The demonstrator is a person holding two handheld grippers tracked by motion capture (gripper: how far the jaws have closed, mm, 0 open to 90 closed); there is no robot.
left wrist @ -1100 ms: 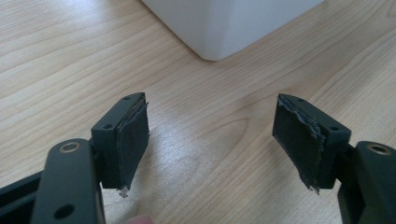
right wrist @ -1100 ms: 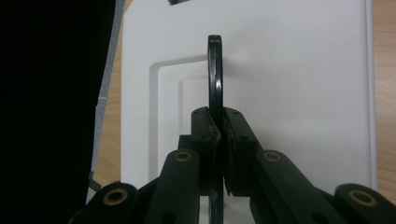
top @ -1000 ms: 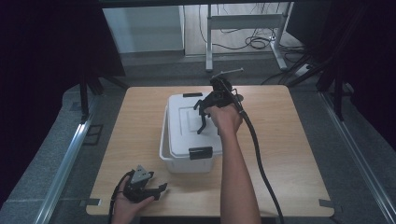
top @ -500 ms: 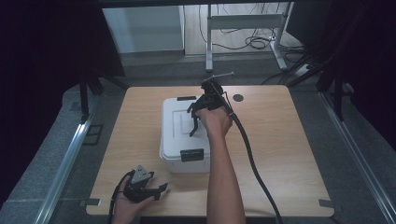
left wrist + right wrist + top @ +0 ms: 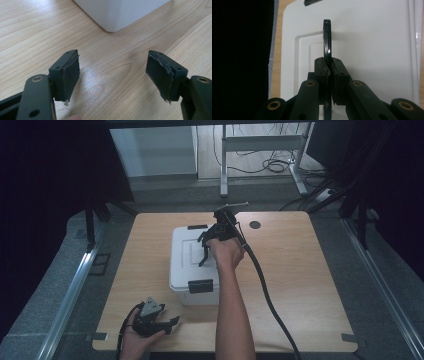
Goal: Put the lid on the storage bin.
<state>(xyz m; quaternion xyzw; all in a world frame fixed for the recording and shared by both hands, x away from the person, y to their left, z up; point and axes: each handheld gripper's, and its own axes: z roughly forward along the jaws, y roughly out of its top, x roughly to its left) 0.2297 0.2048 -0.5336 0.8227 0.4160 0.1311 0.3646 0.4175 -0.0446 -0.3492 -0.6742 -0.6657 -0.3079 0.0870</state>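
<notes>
Your right gripper (image 5: 327, 71), frame centre, pinches the box's thin black handle (image 5: 327, 40); your left gripper (image 5: 113, 72) gapes empty, so lifting may swing the white box (image 5: 192, 265).

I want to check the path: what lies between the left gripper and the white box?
Only bare wooden table lies between the open left gripper and the white box, seen in the left gripper view.

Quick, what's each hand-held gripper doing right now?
Left hand-held gripper: open, holding nothing.
Right hand-held gripper: shut on the box's black handle.
</notes>
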